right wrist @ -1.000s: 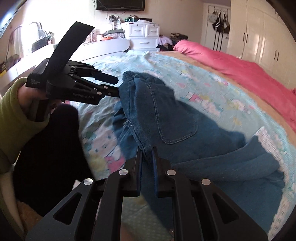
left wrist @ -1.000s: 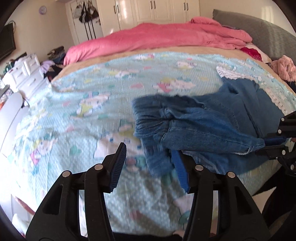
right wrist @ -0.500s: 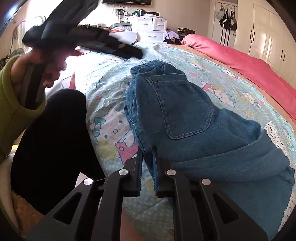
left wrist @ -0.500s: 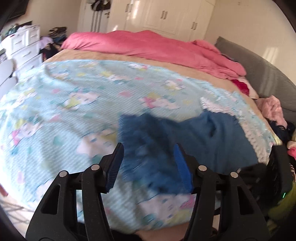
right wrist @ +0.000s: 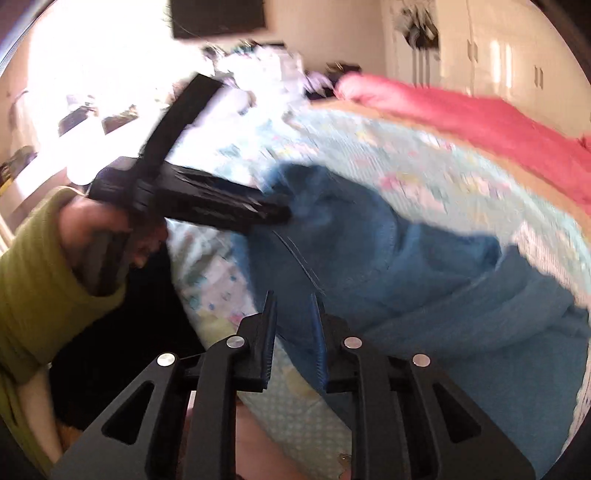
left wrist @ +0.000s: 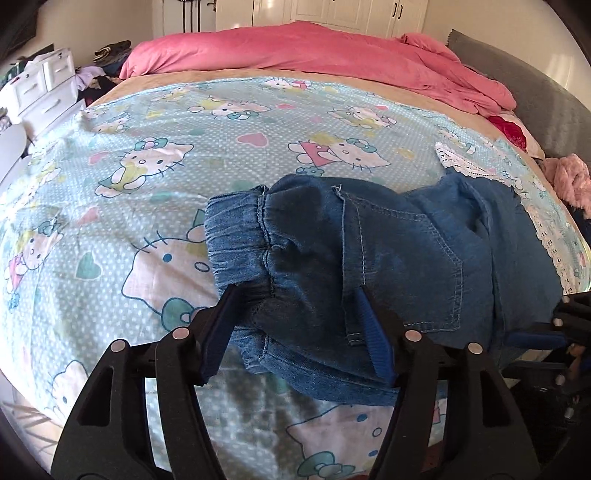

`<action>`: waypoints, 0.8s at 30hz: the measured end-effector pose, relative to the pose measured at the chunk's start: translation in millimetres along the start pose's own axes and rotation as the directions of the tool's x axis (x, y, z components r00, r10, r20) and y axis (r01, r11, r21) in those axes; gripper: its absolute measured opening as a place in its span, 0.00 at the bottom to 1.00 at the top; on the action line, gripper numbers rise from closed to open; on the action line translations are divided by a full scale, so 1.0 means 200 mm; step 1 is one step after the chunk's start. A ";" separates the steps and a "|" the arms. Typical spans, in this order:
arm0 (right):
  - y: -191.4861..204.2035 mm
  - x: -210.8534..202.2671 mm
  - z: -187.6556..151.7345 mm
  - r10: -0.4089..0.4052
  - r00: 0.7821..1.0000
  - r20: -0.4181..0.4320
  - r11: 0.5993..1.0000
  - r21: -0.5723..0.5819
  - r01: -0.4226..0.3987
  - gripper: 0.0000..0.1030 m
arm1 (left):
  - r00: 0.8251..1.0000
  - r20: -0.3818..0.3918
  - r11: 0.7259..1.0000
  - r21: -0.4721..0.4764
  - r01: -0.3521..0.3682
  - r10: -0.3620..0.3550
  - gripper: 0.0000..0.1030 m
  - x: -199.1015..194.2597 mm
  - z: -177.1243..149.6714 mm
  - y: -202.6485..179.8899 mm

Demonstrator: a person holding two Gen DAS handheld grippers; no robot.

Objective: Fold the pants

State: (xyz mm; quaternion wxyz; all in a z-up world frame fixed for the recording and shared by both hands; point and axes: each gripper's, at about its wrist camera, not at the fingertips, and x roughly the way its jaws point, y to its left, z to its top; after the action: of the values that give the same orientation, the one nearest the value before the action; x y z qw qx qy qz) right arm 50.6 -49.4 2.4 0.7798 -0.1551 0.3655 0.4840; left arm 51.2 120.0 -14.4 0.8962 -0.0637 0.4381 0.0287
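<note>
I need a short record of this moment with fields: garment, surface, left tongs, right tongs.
garment: jeans, bunched, waistband toward the left
surface: cartoon-print sheet on the bed
left tongs: open, fingers on either side of the waistband edge
right tongs: open, denim between the fingers; view blurred
behind: pink blanket

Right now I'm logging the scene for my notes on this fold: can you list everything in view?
Pants: one, blue denim, bunched on the near side of the bed, waistband to the left.
Bed sheet: one, light blue with cartoon cats, spread over the bed.
Duvet: one, pink, heaped along the far side.
Cushion: one, grey, far right.
Drawer unit: one, white, far left.
Wardrobe: white doors, back wall.
Left claw: black with blue pads, open, straddling the waistband end.
Right claw: black, slightly open over the pants' edge; view blurred.
Left hand: green sleeve, holding the left claw.
</note>
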 end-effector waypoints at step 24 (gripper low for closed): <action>-0.39 -0.26 -0.04 -0.141 0.988 0.056 0.961 0.249 0.123 0.51 | 0.986 0.156 0.998 0.000 0.062 -0.061 0.78 -0.36 0.02 -0.15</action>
State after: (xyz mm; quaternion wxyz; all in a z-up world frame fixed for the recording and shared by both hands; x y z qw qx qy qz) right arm 101.7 -124.4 26.1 0.8362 -0.0639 0.3825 0.3877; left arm 12.7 90.3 46.9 0.9280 -0.0769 0.3645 0.0069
